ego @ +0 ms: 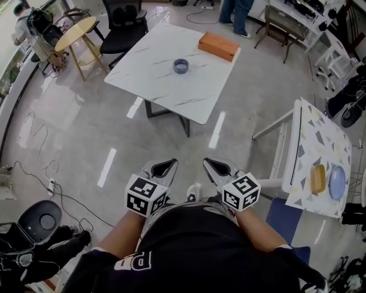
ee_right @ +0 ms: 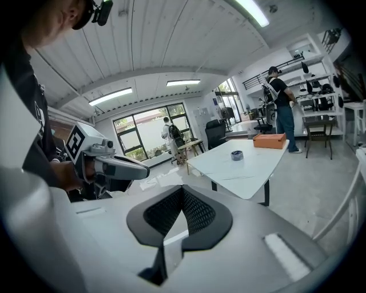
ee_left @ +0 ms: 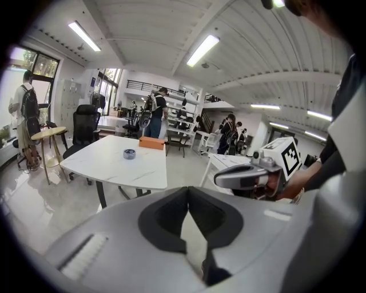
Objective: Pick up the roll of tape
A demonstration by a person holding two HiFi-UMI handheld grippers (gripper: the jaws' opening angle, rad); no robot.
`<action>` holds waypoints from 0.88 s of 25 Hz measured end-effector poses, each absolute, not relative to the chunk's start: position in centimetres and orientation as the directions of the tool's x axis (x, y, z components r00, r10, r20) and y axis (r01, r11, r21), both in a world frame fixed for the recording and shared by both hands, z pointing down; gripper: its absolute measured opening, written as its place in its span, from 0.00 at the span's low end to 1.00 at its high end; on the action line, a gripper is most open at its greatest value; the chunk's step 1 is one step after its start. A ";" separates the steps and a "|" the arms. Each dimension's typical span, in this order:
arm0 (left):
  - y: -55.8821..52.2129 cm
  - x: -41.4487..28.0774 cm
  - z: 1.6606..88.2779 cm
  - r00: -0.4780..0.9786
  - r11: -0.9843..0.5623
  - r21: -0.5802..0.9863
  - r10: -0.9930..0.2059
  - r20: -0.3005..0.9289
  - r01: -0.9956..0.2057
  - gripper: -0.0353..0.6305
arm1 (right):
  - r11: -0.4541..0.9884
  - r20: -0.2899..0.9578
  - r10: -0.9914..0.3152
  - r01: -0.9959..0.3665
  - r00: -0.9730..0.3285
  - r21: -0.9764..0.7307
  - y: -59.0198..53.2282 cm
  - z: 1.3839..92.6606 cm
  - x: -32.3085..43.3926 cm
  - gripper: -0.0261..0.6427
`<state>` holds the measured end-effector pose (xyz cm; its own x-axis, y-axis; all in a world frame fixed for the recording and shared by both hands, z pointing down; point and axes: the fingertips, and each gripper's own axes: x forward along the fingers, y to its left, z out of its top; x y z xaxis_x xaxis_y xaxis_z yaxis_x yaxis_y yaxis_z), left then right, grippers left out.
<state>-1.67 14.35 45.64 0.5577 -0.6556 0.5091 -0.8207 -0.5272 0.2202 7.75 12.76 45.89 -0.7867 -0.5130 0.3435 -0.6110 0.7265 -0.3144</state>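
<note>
Out in the middle of the shiny floor, the white marble table (ego: 171, 86) is sitting well ahead of me. The roll of tape (ego: 180, 66) is lying flat on it, roughly mid-top, well apart from both grippers. An orange box (ego: 218, 46) is lying on the same table toward the far corner, near the tape but not touching it. I'm holding the left gripper (ego: 166, 166) and the right gripper (ego: 214, 166) side by side, low in front of my body, both pointing toward the table over bare floor. Going by each gripper's own camera, both pairs of fingers are pressed together at the tips and aren't pinching anything, just dark pads meeting in a point. A black office chair (ego: 123, 23) is standing at the table's far left side, with a small round wooden table (ego: 77, 31) just beside it. Off to my right, a smaller table with a patterned top (ego: 320, 137) is carrying a blue plate (ego: 337, 182) and a yellow thing (ego: 318, 178) I can't make out. Someone's legs (ego: 237, 14) are showing past the far end of the marble table, and cables (ego: 34, 166) are trailing over the floor on my left.
</note>
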 end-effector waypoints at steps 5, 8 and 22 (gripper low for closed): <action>13.0 -0.2 45.6 0.544 -0.515 0.214 -0.664 0.512 -0.830 0.14 | 0.737 0.346 -0.492 -0.594 -0.799 -0.324 11.4 46.4 8.9 0.03; 12.4 0.5 45.7 0.536 -0.511 0.207 -0.667 0.517 -0.834 0.14 | 0.740 0.338 -0.486 -0.585 -0.806 -0.331 10.7 46.5 9.4 0.03; 10.3 2.8 45.9 0.531 -0.529 0.179 -0.648 0.546 -0.829 0.14 | 0.723 0.337 -0.478 -0.581 -0.811 -0.374 9.1 47.3 11.0 0.03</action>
<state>2.80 10.31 45.93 0.5312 -0.6480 0.5458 -0.8295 -0.5289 0.1794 11.02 9.12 47.35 -0.8115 -0.4777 0.3367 -0.5809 0.7228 -0.3745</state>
